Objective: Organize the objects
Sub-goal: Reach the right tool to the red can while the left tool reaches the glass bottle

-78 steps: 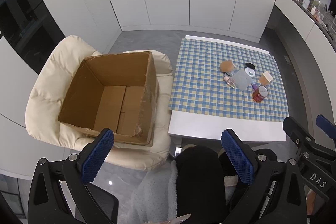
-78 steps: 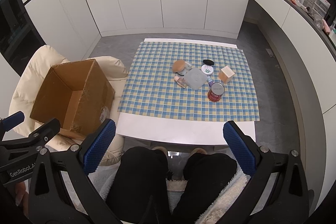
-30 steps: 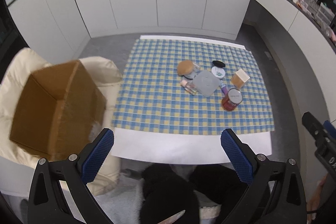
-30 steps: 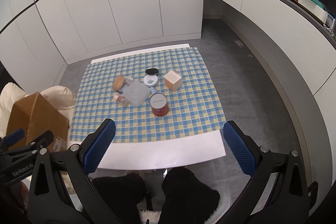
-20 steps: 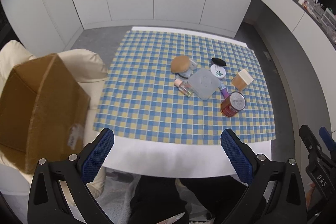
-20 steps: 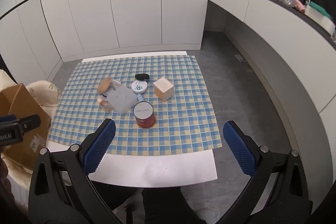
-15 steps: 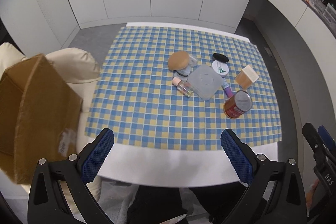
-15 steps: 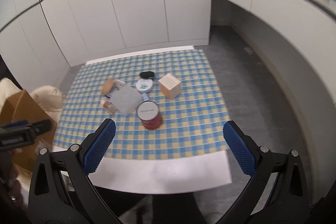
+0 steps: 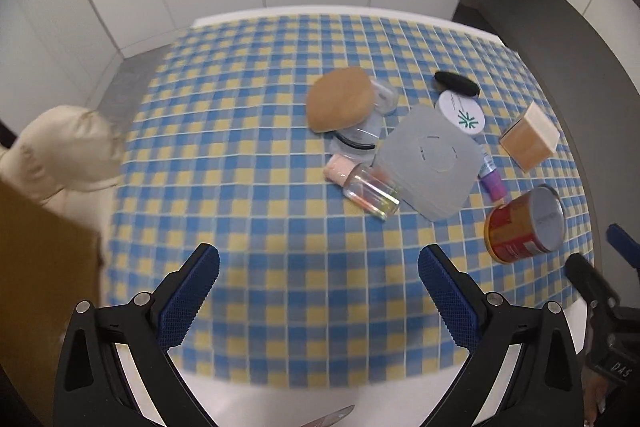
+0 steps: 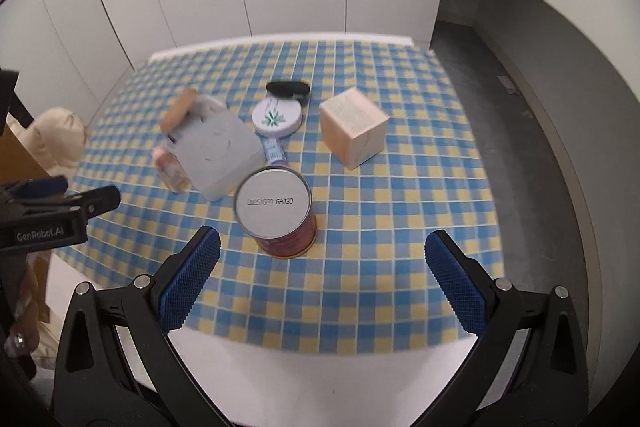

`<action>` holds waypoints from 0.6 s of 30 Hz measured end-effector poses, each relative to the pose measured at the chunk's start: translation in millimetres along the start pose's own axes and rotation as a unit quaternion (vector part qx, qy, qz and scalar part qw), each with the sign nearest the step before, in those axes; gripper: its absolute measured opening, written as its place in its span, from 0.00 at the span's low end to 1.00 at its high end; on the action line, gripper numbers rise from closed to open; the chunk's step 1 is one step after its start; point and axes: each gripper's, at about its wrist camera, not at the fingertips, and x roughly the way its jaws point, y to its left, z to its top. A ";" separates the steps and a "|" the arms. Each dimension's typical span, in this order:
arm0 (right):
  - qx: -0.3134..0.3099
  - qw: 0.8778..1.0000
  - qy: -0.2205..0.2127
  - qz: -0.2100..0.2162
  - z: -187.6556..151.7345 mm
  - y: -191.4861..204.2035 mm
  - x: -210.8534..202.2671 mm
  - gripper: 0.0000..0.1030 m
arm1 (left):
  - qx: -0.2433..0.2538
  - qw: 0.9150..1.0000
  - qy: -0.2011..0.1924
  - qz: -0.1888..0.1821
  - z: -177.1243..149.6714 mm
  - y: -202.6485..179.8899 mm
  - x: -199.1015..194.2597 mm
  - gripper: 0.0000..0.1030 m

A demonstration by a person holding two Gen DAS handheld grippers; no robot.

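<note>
Your right gripper (image 10: 320, 259) is nearer: the red can (image 10: 278, 213) stands upright on the bench (image 10: 320, 379) just ahead, left of centre. Both grippers' fingers are wide apart and empty.

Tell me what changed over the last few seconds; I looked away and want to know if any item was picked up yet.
Nothing was picked up. Both grippers swung from the brown cardboard box toward the blue-and-yellow checked tablecloth and closed in on the items. The left gripper and right gripper remain open and empty, the right one nearest the red tin can. The grey square pouch, tan cube box and other items lie unmoved.
</note>
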 end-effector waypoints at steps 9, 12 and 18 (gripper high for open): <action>-0.019 0.999 0.029 0.011 -2.4 12.5 52.9 0.97 | 0.059 0.998 0.008 -0.005 15.9 -9.3 49.8 0.97; -0.019 0.999 0.035 0.015 -3.9 12.9 59.8 0.92 | 0.096 0.995 0.006 -0.010 18.9 -13.8 60.3 0.97; 0.008 0.999 0.041 0.027 -10.3 7.5 66.1 0.86 | 0.100 0.994 0.010 -0.032 27.9 -17.7 75.2 0.94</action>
